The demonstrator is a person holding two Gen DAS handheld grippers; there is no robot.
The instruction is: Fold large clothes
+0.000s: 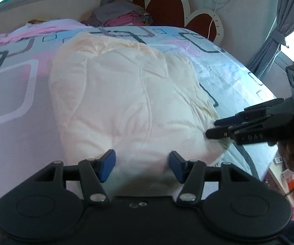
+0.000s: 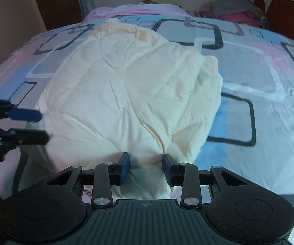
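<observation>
Cream garment [image 1: 126,102] is lying on the patterned bedspread [image 2: 259,77], long axis running away twd the headboard [image 1: 167,6], w/ both claws sitting at its near hem: left gripper [image 1: 141,166] jaws apart, right gripper [image 2: 146,166] jaws apart w/ cloth betw them, right a bit nearer.

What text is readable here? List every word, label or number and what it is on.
"DAS", faint raised letters, uncertain: on the side of the right gripper.
Label on the box at the bed's edge: too small to read.
Cream garment, bedsheet: no text.
</observation>
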